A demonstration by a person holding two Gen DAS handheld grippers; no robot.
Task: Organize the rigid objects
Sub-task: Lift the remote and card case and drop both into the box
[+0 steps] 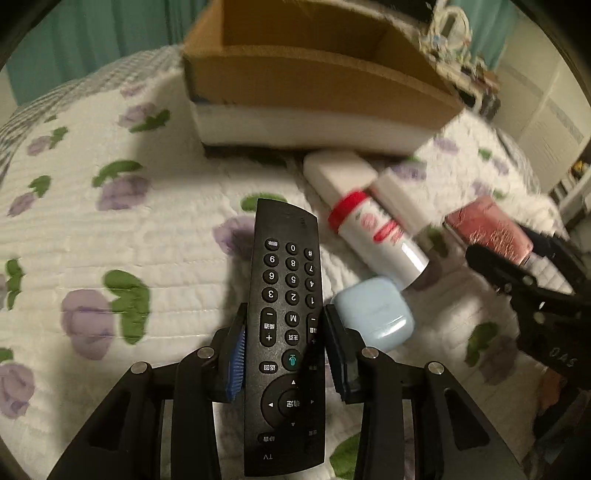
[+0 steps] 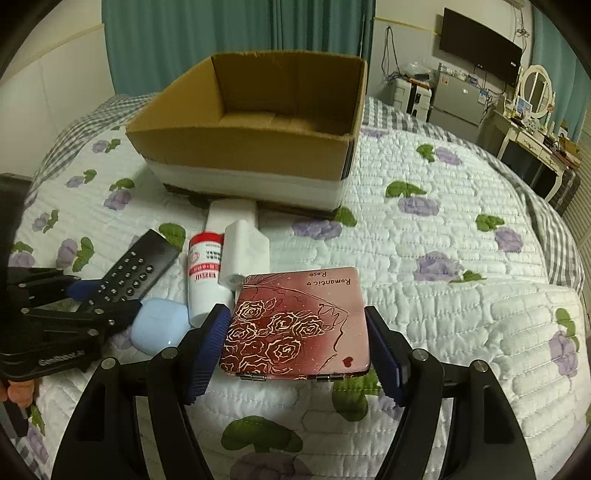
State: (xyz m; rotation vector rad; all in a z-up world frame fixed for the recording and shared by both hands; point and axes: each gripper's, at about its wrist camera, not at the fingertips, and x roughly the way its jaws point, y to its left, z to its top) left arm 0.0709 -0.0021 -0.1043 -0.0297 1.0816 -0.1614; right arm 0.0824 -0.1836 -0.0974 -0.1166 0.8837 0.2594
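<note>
My left gripper (image 1: 284,347) is shut on a black TV remote (image 1: 286,332), which also shows in the right wrist view (image 2: 133,271). My right gripper (image 2: 295,332) is shut on a pink rose-printed tin case (image 2: 299,321), which also shows in the left wrist view (image 1: 487,229). An open, empty cardboard box (image 2: 258,147) stands on the bed behind them. Between the grippers lie a white bottle with a red band (image 2: 203,273), two white blocks (image 2: 242,254), and a light blue case (image 2: 160,325).
All rests on a white quilt with purple flowers (image 2: 443,229). A green curtain (image 2: 221,33) hangs behind the box. A TV, a fridge and a dressing table (image 2: 532,122) stand at the far right of the room.
</note>
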